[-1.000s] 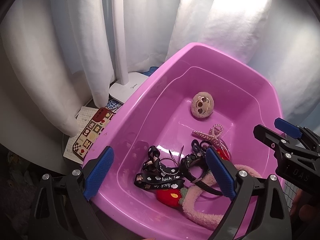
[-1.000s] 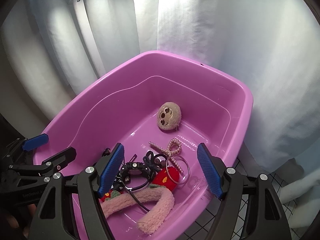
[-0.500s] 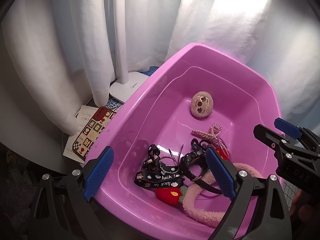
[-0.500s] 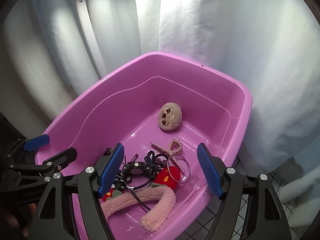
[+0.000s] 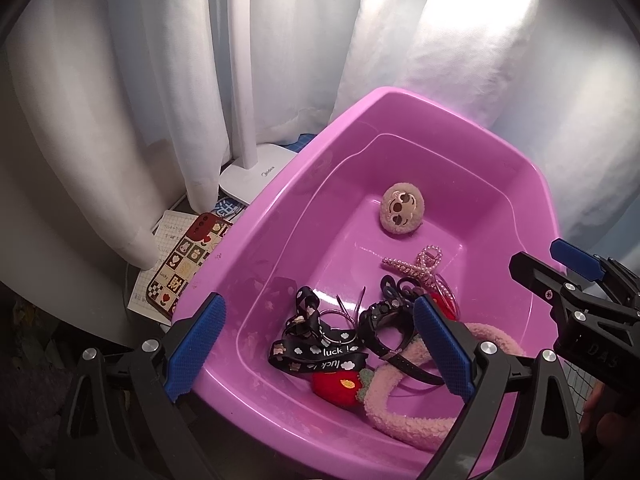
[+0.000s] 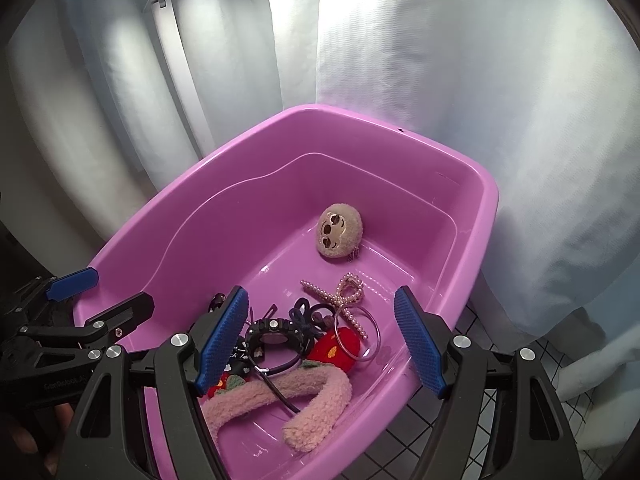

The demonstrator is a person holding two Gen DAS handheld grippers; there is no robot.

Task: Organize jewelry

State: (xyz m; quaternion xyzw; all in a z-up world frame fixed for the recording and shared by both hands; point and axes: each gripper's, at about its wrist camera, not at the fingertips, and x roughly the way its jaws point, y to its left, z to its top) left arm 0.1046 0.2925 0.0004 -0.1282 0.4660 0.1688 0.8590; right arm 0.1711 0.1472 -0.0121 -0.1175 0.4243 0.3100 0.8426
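Through the left wrist camera we see our left gripper [image 5: 316, 352] with jaws spread and empty above the near rim of the pink plastic tub [image 5: 280, 208]. In the tub lie a round beige plush face charm [image 5: 401, 210], a pearl-beaded hair claw [image 5: 420, 264], a black "luck" ribbon lanyard [image 5: 320, 354], a black wristwatch [image 5: 380, 318], a red strawberry plush [image 5: 334, 386] and a fuzzy pink headband [image 5: 404, 412]. So the jewelry lies gathered in the tub; that suits either a finished collection or a heap awaiting sorting. Only this view shows the patterned phone case [image 5: 182, 268] on the desk outside.

Through the right wrist camera our right gripper [image 6: 320, 340] also hangs spread, holding nothing. Only here do we see the thin metal bangle [image 6: 358, 334] clearly.
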